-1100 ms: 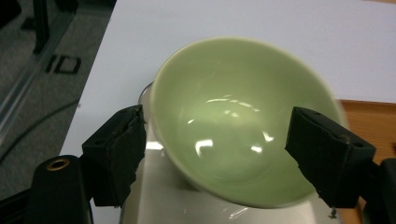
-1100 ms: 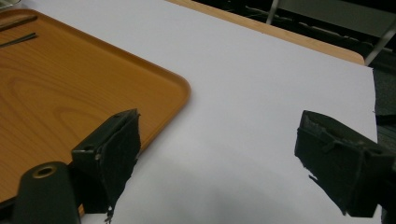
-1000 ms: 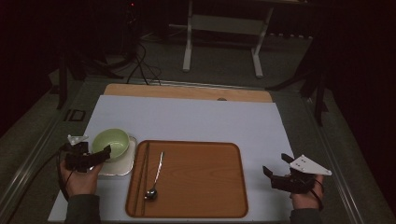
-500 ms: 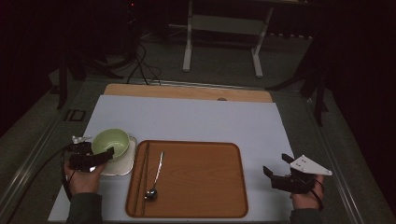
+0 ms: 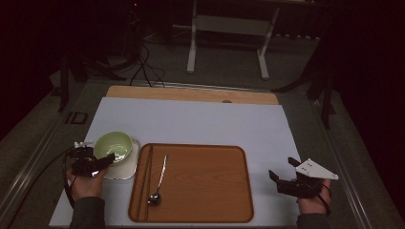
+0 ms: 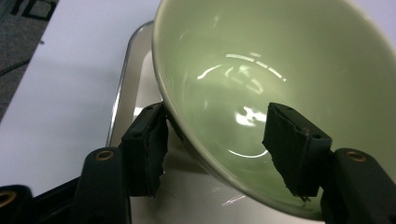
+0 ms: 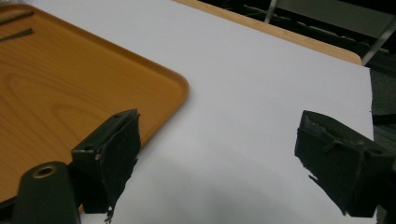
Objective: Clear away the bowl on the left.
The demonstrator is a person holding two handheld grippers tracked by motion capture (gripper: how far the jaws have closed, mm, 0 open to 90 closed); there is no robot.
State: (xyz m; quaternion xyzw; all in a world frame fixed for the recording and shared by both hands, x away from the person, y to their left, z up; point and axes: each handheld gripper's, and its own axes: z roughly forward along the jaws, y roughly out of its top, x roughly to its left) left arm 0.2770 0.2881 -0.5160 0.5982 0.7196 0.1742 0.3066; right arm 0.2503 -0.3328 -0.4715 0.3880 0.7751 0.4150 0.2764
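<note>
A pale green bowl (image 5: 113, 146) rests on a small white square plate (image 5: 126, 167) at the table's left. My left gripper (image 5: 107, 159) straddles the bowl's near rim. In the left gripper view one jaw sits outside the bowl (image 6: 261, 70) wall and the other inside it, with a gap still between them, so my left gripper (image 6: 217, 112) is open. The plate (image 6: 133, 79) shows under the bowl. My right gripper (image 5: 282, 168) hovers open over bare white table right of the wooden tray (image 5: 205, 195), holding nothing. In its own view my right gripper (image 7: 222, 119) has the tray corner (image 7: 70, 84) at left.
On the tray's left side lie a metal spoon (image 5: 160, 181) and a pair of dark chopsticks (image 5: 145, 176). A wooden strip (image 5: 191, 94) borders the white table's far edge. Cables and a stand's legs sit on the dark floor beyond.
My left gripper has edged forward a little onto the bowl's rim. The bowl, tray and right gripper have stayed put.
</note>
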